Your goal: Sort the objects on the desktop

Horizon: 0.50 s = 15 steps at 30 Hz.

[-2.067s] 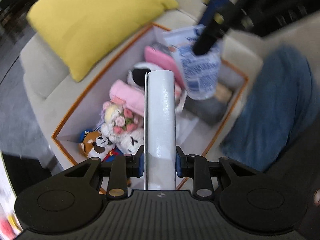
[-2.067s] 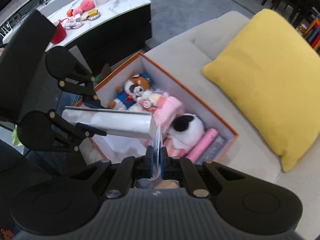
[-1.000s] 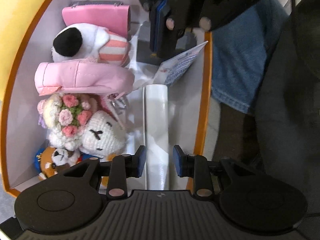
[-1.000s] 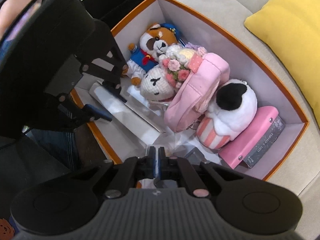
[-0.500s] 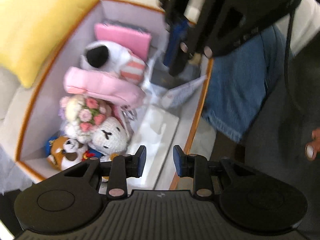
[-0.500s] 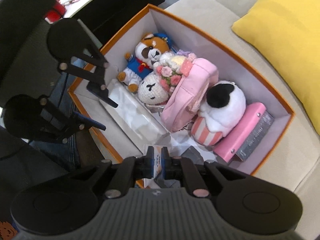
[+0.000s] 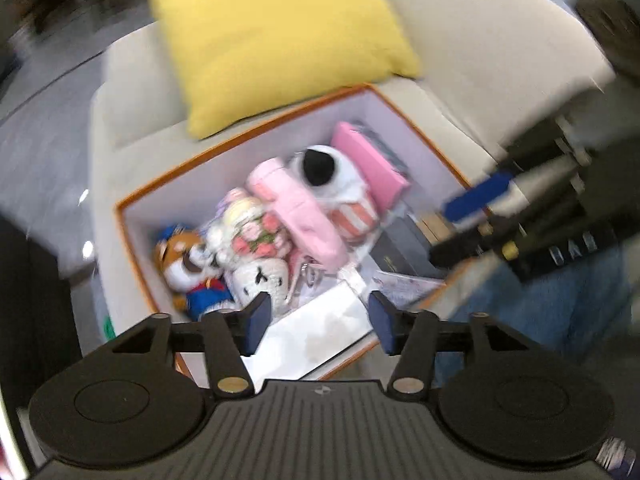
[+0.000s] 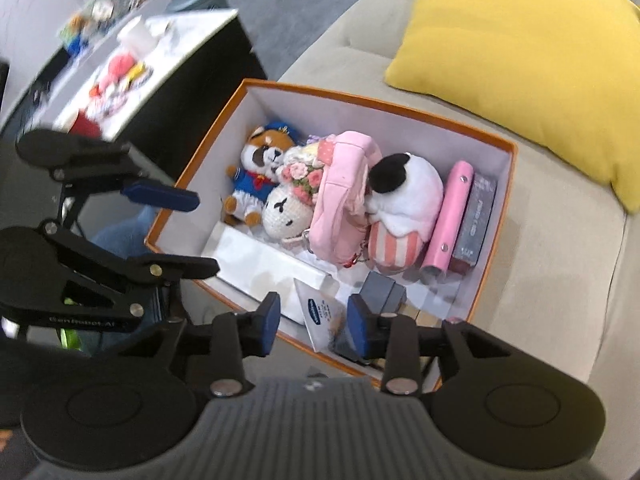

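An orange-rimmed white box [image 8: 506, 200] [image 7: 132, 240] on a beige sofa holds plush toys, a pink pouch [image 8: 340, 200], a pink case [image 8: 450, 216], a white flat box [image 8: 264, 264] [image 7: 316, 332] and a blue-printed packet [image 8: 322, 314]. My left gripper [image 7: 316, 320] is open and empty above the box's near edge; it also shows in the right wrist view [image 8: 192, 232]. My right gripper [image 8: 314, 320] is open and empty above the packet; it also shows blurred in the left wrist view [image 7: 472, 216].
A yellow cushion [image 8: 520, 48] [image 7: 276, 36] lies on the sofa [image 8: 560, 272] behind the box. A dark low table [image 8: 152, 56] with small items stands to the left. Blue jeans [image 7: 540, 312] are beside the box.
Both grippers opened and let go: the white flat box and the packet now lie in the box. Both grippers have pulled back and up from it.
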### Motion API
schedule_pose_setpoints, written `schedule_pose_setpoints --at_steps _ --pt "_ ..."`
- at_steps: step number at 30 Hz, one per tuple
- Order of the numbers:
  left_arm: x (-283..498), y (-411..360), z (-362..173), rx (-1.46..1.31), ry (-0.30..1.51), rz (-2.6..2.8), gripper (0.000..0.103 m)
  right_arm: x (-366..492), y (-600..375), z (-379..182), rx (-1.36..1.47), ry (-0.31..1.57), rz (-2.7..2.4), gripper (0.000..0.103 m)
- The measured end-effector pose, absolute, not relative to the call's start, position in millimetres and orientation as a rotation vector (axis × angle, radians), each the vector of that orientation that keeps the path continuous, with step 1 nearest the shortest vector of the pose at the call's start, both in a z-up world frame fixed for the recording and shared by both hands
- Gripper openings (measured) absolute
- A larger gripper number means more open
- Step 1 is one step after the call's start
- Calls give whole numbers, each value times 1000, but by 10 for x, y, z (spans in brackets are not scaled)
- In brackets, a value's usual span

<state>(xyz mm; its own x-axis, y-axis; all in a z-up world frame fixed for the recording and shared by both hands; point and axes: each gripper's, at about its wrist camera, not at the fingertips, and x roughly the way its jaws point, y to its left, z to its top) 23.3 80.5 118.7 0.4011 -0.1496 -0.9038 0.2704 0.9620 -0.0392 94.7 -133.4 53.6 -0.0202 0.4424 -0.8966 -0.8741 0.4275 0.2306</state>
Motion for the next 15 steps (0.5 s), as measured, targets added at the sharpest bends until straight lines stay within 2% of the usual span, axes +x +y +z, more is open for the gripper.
schedule_pose_setpoints --at_steps 9,15 --pt "-19 846 949 -92 1054 34 69 763 -1612 351 -327 1073 970 58" --pt "-93 818 783 -61 1082 112 69 670 -1636 135 -313 1090 936 59"
